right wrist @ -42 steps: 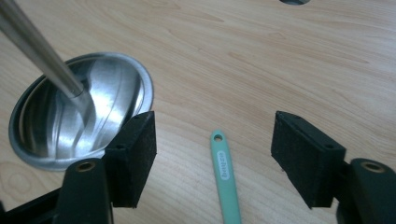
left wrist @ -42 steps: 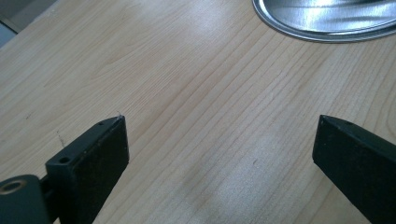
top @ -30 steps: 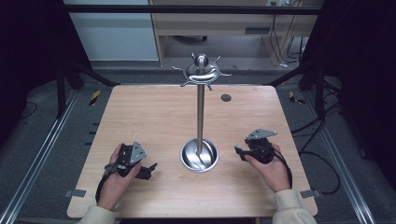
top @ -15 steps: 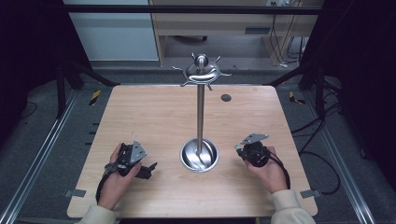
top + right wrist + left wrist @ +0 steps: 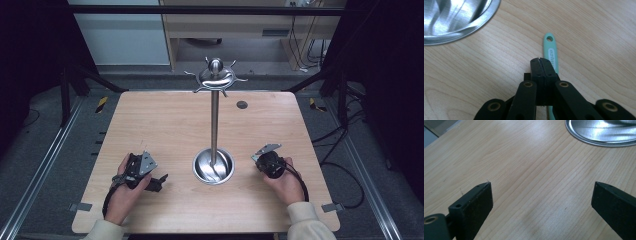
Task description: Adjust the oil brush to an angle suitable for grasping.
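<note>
My right gripper (image 5: pixel 540 59) has its two black jaws pressed flat together with no gap between them; they sit low over the pale wooden surface (image 5: pixel 165 125); just beside and partly under them lies a slim mint-green plastic handle with a hole at its tip and a white label (image 5: pixel 551 51), flat on the wood, its far end pointing away from me and its near end hidden beneath my gripper; I cannot tell whether the jaws pinch it or merely lie over it. In the high view my right hand (image 5: pixel 285 180) rests on the surface near the right front corner, the gripper turned toward the middle.

My left gripper (image 5: pixel 541 195) stands wide, its jaws far apart with bare wood between them and nothing held; my left hand (image 5: pixel 125 190) lies on the surface at the left front.

Between my two hands stands a tall polished steel stand with a round dished base (image 5: pixel 214 165); a thin upright pole rises from it to a crown of curved hooks and a ball on top; the rim of its base shows at the upper edge of both gripper views, near each gripper yet apart from it. A small dark round disc (image 5: pixel 242 104) sits in the surface toward the far edge, well apart from my hands.
</note>
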Tool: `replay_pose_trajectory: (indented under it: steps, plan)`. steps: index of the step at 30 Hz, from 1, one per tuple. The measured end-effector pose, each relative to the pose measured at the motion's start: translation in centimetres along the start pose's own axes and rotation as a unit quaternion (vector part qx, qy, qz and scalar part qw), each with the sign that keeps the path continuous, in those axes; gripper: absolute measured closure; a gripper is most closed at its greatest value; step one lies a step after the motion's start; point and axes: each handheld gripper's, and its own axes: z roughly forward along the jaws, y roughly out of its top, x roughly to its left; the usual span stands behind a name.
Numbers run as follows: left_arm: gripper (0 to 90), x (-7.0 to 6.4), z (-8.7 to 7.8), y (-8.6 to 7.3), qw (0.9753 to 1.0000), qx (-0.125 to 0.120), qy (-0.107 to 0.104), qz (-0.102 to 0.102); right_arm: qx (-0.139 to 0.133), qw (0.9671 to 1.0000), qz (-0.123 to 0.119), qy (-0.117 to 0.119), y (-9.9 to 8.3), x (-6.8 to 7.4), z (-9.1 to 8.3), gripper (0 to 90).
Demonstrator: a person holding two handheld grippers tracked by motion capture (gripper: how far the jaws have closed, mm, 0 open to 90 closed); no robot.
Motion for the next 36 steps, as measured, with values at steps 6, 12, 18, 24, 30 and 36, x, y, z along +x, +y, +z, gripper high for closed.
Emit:
replay_pose_trajectory:
  steps: [6, 12, 18, 24, 30, 36]
  plan:
    - [3.3, -0.1, -0.1, 0.0, 1.0000, 0.000, -0.001, 0.002, 0.006, 1.0000, 0.007, -0.004, -0.2, -0.2, 0.0, 90.0]
    - [3.3, -0.1, 0.0, 0.0, 1.0000, 0.001, -0.002, 0.003, 0.006, 0.9999, 0.010, -0.012, -0.2, -0.6, -0.1, 90.0]
    - [3.3, -0.2, 0.1, 0.0, 1.0000, 0.001, -0.002, 0.003, 0.012, 0.9991, 0.017, -0.037, -0.3, -1.1, 0.0, 90.0]
    - [3.3, -0.3, 0.1, 0.0, 1.0000, 0.003, -0.003, 0.005, 0.012, 0.9988, 0.037, -0.031, -0.3, -1.4, -0.2, 89.4]
    - [3.3, -0.3, 0.0, 0.0, 1.0000, 0.002, -0.001, 0.004, -0.003, 0.9975, 0.066, -0.023, -0.2, -1.7, -2.5, 84.0]
    - [3.3, -0.1, 0.0, -0.1, 1.0000, 0.006, -0.001, 0.001, 0.036, 0.9948, 0.092, -0.025, 0.3, -2.6, -4.6, 73.1]
